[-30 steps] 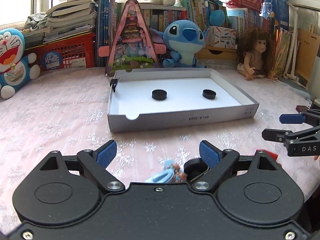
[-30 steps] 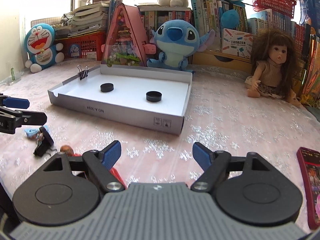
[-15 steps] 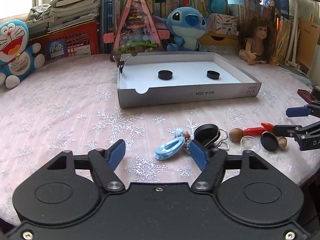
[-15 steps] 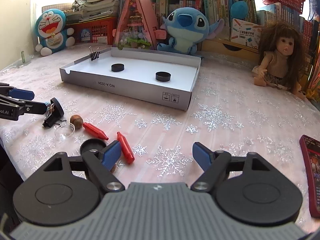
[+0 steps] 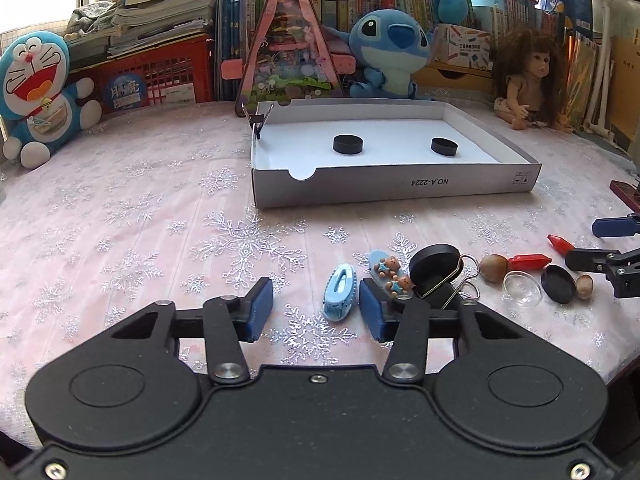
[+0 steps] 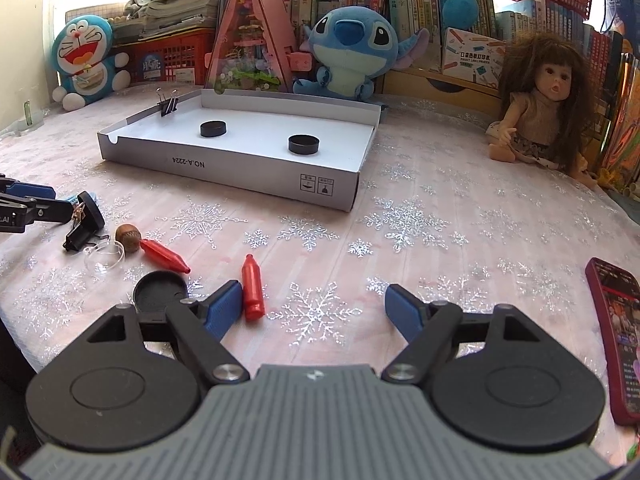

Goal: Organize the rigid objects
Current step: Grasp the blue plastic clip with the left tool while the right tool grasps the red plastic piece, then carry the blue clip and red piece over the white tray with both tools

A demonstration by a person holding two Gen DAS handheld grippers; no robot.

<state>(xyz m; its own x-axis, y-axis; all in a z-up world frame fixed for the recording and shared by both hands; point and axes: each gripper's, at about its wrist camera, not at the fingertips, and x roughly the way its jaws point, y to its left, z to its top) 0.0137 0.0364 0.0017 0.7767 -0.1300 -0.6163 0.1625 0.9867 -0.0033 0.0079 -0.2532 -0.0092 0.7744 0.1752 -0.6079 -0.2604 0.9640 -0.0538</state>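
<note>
L gripper [image 5: 316,310] is wide open, holds nothing. A light blue clip [image 5: 340,292] lies on the cloth between its pads, nearer the right one. Just past the right pad [image 5: 370,312] lies a bear hairclip [image 5: 390,276], touching a black binder clip [image 5: 438,276]. Further right: a brown nut [image 5: 493,268], a clear dome [image 5: 522,288], a black lid [image 5: 558,284]. The white tray [image 5: 396,192] sits ahead w/ two black pucks [image 5: 347,145] inside.

R gripper [image 6: 314,312] is also wide open, empty. A red crayon piece [image 6: 252,288] lies just inside its left pad [image 6: 224,312]; a second one [image 6: 164,256] is ahead-left. A red phone [image 6: 616,332] lies at far right.
</note>
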